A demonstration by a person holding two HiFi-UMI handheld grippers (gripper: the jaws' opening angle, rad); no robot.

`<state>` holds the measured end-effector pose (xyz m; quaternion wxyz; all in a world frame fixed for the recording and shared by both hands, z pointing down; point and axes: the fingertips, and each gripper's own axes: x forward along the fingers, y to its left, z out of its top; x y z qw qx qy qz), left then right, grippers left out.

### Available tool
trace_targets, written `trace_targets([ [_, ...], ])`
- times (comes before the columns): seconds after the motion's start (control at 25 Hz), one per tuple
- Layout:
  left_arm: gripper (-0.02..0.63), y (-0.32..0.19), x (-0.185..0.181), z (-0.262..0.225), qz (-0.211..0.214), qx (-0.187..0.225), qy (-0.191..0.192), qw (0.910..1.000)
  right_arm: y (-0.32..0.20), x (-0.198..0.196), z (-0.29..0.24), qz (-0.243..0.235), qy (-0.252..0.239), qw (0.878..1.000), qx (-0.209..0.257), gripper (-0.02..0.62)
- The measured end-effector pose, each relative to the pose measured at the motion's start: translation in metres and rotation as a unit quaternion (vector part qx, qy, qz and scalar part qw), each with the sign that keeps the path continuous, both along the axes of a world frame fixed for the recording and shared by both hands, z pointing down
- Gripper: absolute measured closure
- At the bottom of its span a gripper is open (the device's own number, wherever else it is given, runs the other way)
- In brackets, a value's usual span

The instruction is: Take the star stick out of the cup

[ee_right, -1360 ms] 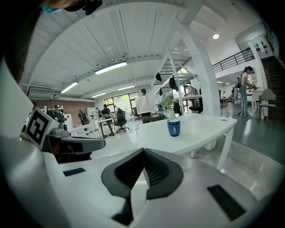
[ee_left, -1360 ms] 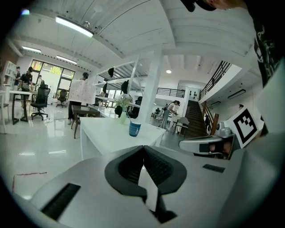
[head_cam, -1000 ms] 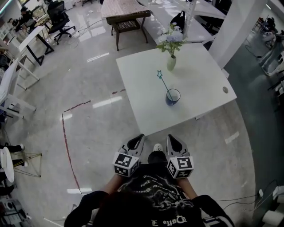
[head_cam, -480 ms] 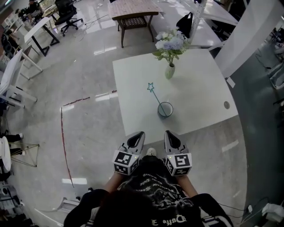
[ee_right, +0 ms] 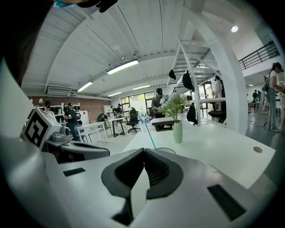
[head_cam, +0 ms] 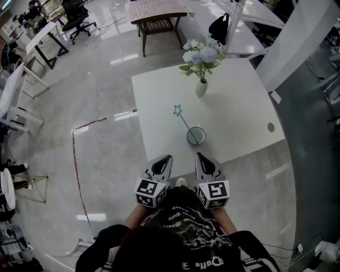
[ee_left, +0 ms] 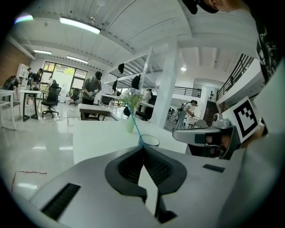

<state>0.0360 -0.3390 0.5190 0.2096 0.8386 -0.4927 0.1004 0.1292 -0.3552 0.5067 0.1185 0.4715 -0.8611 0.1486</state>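
A dark blue cup [head_cam: 196,136] stands near the front edge of the white table [head_cam: 239,111]. A thin teal star stick [head_cam: 181,116] leans out of it toward the far left, its star at the top. Both grippers are held close to the person's body, short of the table edge. My left gripper [head_cam: 166,158] is shut and empty. My right gripper [head_cam: 199,155] is shut and empty too, just in front of the cup. In the left gripper view the cup [ee_left: 149,140] and stick [ee_left: 135,124] show beyond the jaws; in the right gripper view the stick [ee_right: 149,132] rises over the cup rim [ee_right: 164,150].
A pale green vase of flowers [head_cam: 201,87] stands at the table's far side, behind the cup. A white pillar [head_cam: 297,37] is at the right. A wooden bench table [head_cam: 158,13] and desks with chairs lie beyond. A red tape line [head_cam: 75,159] marks the floor at the left.
The view has moved closer to the table, so the cup now lies nearer the grippers. Both grippers stay shut and held side by side.
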Motion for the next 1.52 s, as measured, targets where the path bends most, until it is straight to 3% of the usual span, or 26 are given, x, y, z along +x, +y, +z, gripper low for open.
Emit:
trace_targets([
  [0.28,0.586,-0.008,-0.018,0.003,-0.007,0.006,0.007,0.9999,-0.019,-0.012,-0.003,-0.008,-0.003,1.000,-0.007,0.563],
  [0.68,0.586,-0.016,-0.040,0.007,-0.031,0.006,0.008,0.9995,-0.070,-0.030,0.000,-0.054,0.074,0.995,-0.027,0.448],
  [1.12,0.586,-0.017,-0.070,0.003,-0.077,0.017,0.007,0.9969,-0.103,-0.062,0.017,-0.111,0.122,0.985,-0.040,0.445],
  [1.52,0.586,-0.006,-0.094,0.001,-0.110,0.020,0.005,0.9937,-0.110,-0.080,0.040,-0.127,0.152,0.978,-0.062,0.470],
])
